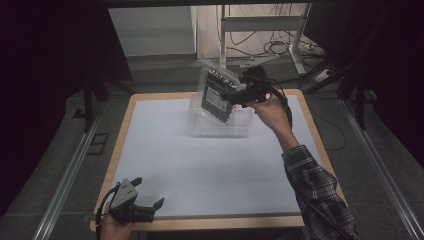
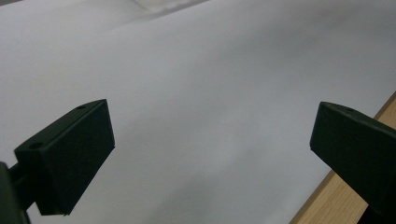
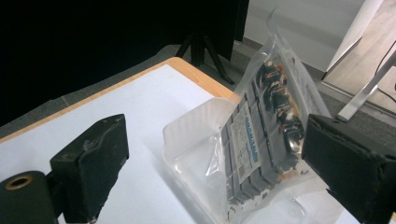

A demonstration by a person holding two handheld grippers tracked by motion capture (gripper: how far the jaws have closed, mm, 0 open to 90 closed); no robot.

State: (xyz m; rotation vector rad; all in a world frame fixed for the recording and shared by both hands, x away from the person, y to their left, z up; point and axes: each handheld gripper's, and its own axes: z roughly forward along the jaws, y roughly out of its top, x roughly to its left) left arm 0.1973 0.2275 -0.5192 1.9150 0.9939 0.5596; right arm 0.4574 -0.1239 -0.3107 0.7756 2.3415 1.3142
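A clear plastic bin (image 1: 220,129) stands at the far middle of the white table top (image 1: 210,165). In it a clear bag with a dark circuit board (image 1: 216,94) stands on edge and leans back, its top above the rim. My right gripper (image 1: 234,95) hovers at the bag's right side and is open. In the right gripper view the bag (image 3: 261,135) and the bin (image 3: 187,128) lie beyond the wide-apart jaws of that gripper (image 3: 215,154), and nothing is pinched. My left gripper (image 1: 149,192) rests open at the table's front left edge, empty (image 2: 210,135).
The table has a wooden border (image 1: 200,222). Behind it on the floor stand a metal desk frame (image 1: 260,25) and loose cables (image 1: 280,47). Dark curtains hang at both sides, and floor rails (image 1: 70,175) run along the table.
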